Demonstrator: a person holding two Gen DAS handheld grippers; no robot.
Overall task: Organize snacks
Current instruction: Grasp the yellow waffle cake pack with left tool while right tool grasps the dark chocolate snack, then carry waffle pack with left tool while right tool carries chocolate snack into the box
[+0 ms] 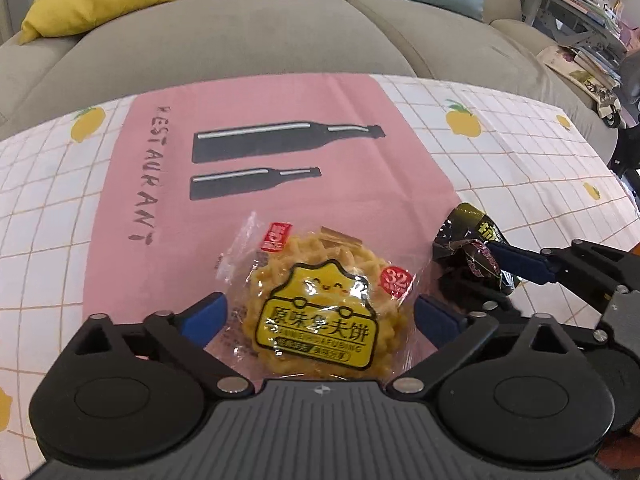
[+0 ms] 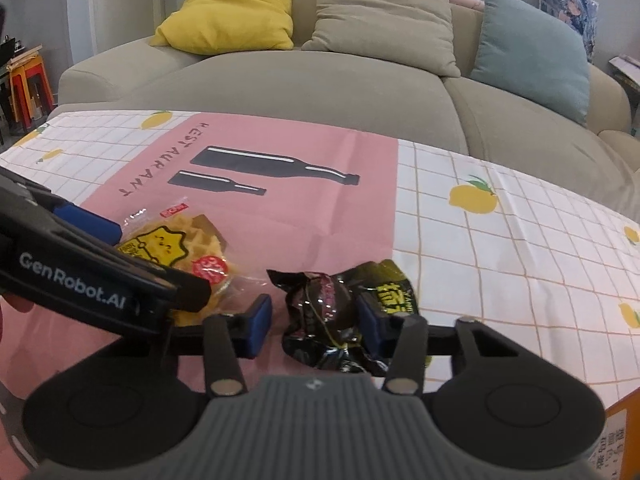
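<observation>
Left tongs spread wide, blue pads either side of clear-wrapped waffle cake, not pressing it. Waffle cake lies on pink placemat on tabletop. Right tongs partly open around black snack packet just right of waffle cake; right pad touches packet, left pad apart from it. Beige sofa with cushions behind.

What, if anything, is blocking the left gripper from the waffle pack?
Nothing visible. The waffle pack lies on the pink mat between the open fingers of the left gripper. The black snack packet sits off to its right, at the right gripper.
</observation>
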